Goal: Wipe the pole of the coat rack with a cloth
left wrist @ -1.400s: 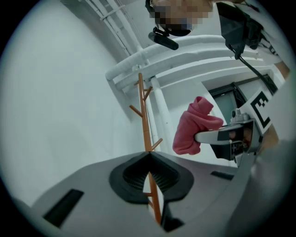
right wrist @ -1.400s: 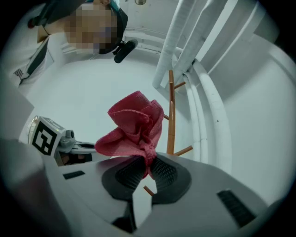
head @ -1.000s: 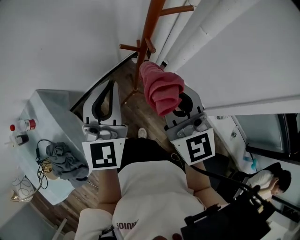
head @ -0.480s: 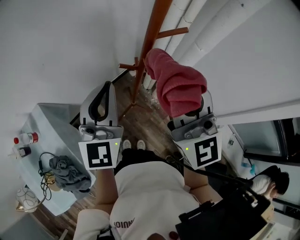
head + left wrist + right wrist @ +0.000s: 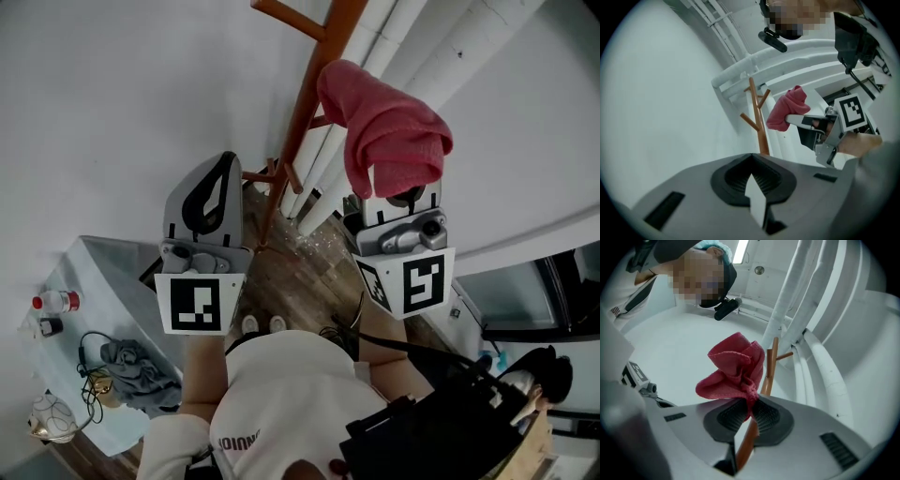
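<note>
The brown wooden coat rack pole (image 5: 302, 122) slants from the top of the head view down to the floor, with pegs (image 5: 286, 17) branching off. A red cloth (image 5: 389, 127) is bunched in my right gripper (image 5: 394, 199), which is shut on it just right of the pole. In the right gripper view the cloth (image 5: 733, 371) sticks up from the shut jaws, with the pole (image 5: 768, 364) right behind it; I cannot tell if they touch. My left gripper (image 5: 223, 159) is shut and empty, left of the pole. Its own view shows the pole (image 5: 759, 124) and cloth (image 5: 785, 110) ahead.
White pipes (image 5: 441, 52) run along the wall right behind the rack. A pale table (image 5: 112, 281) at lower left carries bottles (image 5: 52, 302), cables and a grey rag (image 5: 131, 366). Another person (image 5: 544, 375) sits at lower right. Wooden floor (image 5: 300, 272) lies below.
Both grippers have risen and the view has tilted up. The right gripper has carried the red cloth higher along the pole, toward the upper pegs. The left gripper stays shut and empty.
</note>
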`<state>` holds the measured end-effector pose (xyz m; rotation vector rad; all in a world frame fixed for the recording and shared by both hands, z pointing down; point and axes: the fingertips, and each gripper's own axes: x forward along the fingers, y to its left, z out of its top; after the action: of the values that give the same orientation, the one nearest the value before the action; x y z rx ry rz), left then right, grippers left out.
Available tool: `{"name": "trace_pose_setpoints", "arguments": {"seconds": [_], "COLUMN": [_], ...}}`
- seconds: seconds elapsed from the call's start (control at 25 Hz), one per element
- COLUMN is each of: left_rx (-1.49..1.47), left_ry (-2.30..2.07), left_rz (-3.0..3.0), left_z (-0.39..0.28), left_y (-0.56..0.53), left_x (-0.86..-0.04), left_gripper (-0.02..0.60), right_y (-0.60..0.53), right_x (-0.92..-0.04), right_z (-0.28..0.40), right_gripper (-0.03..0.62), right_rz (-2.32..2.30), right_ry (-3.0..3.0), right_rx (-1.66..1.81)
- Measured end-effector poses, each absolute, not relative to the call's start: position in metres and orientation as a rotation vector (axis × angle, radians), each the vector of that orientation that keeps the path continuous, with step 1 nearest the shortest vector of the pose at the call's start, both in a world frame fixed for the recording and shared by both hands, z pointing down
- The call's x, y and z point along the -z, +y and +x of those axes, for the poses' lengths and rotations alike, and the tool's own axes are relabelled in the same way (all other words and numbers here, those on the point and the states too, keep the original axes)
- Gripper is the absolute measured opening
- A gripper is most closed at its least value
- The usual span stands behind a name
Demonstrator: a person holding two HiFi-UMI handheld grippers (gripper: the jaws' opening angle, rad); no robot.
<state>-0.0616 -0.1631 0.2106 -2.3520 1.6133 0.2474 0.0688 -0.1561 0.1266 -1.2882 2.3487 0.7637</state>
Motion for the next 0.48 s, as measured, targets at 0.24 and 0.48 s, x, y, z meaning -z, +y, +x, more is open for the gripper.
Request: {"name": "trace_pose_setpoints", "arguments": {"seconds": [0.24, 0.48], "left_rx": [-0.283, -0.294], "left_ry": [1.568, 1.544], "left_rz": [-2.365, -2.373], "left_z": [-0.057, -0.054], "left_y": [-0.175, -0.182], "left_x": [-0.198, -0.194], "left_gripper": [0.014, 0.014], "right_y": [-0.168, -0.175], "right_x": [-0.087, -0.061], "right_z": [0.078, 0.075], "right_gripper": [0.046, 0.046], "right_rz": [-1.275, -1.249], "right_ry": [2.235, 2.179], "right_rx": [-0.837, -0.915]}}
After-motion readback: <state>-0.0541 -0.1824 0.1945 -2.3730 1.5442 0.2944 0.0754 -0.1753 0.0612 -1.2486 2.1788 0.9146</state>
